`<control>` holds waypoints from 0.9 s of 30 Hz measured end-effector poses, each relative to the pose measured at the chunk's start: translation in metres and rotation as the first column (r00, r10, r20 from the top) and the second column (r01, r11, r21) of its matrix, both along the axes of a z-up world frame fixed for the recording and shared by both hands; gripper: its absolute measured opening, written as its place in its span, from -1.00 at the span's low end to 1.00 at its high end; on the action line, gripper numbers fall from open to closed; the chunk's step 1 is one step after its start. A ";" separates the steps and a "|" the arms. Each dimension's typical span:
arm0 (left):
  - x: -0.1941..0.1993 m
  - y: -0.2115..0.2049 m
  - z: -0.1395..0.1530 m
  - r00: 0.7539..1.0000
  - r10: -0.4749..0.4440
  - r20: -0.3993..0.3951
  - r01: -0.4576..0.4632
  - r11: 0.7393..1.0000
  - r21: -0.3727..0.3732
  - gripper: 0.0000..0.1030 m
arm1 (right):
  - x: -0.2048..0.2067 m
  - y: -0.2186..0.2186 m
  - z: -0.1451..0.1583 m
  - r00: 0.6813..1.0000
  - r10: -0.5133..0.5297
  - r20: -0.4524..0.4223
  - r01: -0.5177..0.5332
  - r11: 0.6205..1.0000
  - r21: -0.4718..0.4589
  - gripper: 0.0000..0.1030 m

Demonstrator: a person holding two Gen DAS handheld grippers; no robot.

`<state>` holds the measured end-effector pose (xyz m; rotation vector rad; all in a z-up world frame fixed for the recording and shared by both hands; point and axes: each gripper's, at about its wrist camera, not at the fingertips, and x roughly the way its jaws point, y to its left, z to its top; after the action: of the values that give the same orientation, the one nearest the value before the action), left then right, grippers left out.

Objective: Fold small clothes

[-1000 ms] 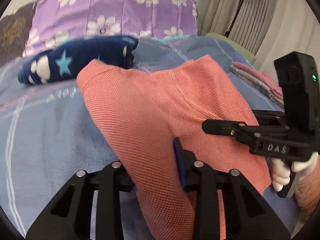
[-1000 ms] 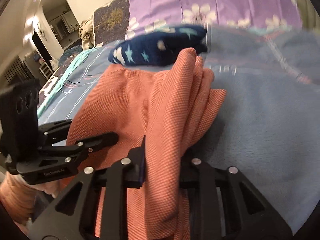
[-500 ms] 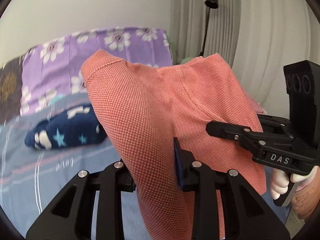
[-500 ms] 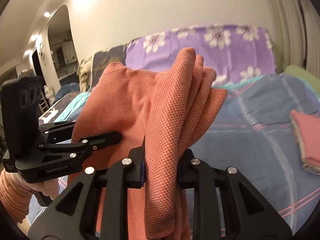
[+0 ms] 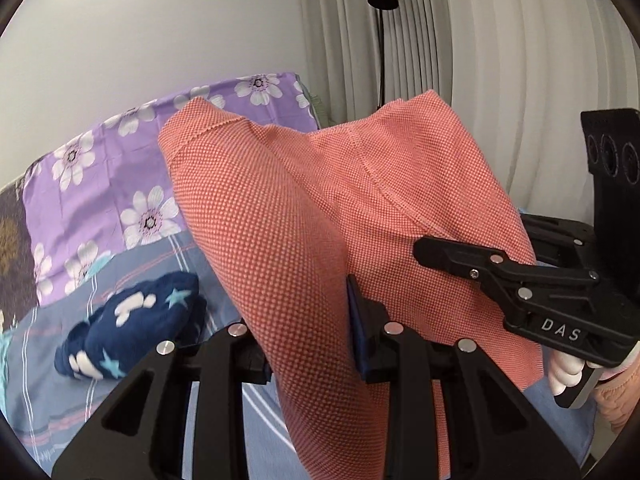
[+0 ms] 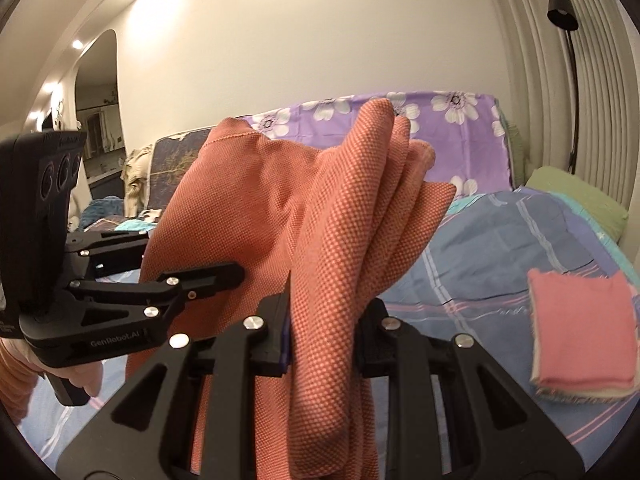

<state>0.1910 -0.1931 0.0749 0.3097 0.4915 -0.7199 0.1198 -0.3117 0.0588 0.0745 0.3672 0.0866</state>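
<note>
An orange knit garment (image 5: 320,220) hangs in the air above the bed, held at two places. My left gripper (image 5: 308,344) is shut on a thick fold of it at the left side. My right gripper (image 6: 324,328) is shut on a bunched edge of the same garment (image 6: 340,248). In the left wrist view the right gripper (image 5: 420,248) comes in from the right, a hand under it. In the right wrist view the left gripper (image 6: 236,272) shows at the left. The cloth hides the pads of both.
A blue checked bedspread (image 6: 500,248) lies below. A dark blue star-print garment (image 5: 132,328) is bunched on it. A folded pink stack (image 6: 584,336) sits at the right. Purple flowered pillows (image 5: 120,168), a green pillow (image 6: 576,196), curtains and a black lamp (image 5: 382,0) stand behind.
Both grippers have risen with the orange garment, lifting it off the bed. The views now tilt up to the wall and curtains. The grips are unchanged.
</note>
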 end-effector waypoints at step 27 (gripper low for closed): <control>0.128 -0.093 -0.028 0.999 0.042 0.011 -0.043 0.997 0.057 -0.42 | 0.131 -0.076 -0.026 0.989 -0.144 -0.025 0.143 0.989 -0.041 -0.56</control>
<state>0.3191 -0.2866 0.0472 0.3554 0.5084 -0.6637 0.2512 -0.3876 0.0324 0.0636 0.3904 -0.0637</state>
